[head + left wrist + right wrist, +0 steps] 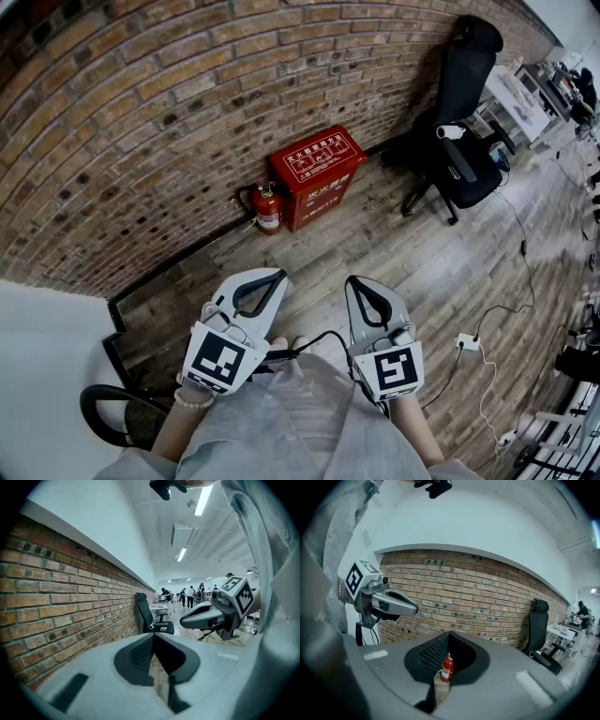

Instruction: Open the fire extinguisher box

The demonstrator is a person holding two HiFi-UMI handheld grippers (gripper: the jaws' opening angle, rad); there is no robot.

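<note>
red metal stands out against the brick wall [141,112]: the fire extinguisher box [317,174] sits on the plank floor [412,272] right at the foot of the wall, at about 12 o'clock from the two tools in the head view and well apart from both. its top panel with white print faces up and the box looks closed. a small red extinguisher [268,208] stands upright just beside it, at the box's 8 o'clock.

left gripper [277,275] is clenched, its tips meeting with nothing between them; its own view shows only floor through the loop behind the tips. right gripper [354,280] is clenched too and empty. through the loop of its jaws its own view catches the far-off extinguisher, not gripped, only seen beyond. the two tools sit side by side near the person's lap, apart from each other, both tilted slightly down.

a black office chair [459,122] stands at about 2 o'clock from the box, also near the wall. a white power strip [469,343] lies on the floor at 3 o'clock from the right gripper, a cable running off it. in the left gripper view a few people [190,595] stand far down the room.
</note>
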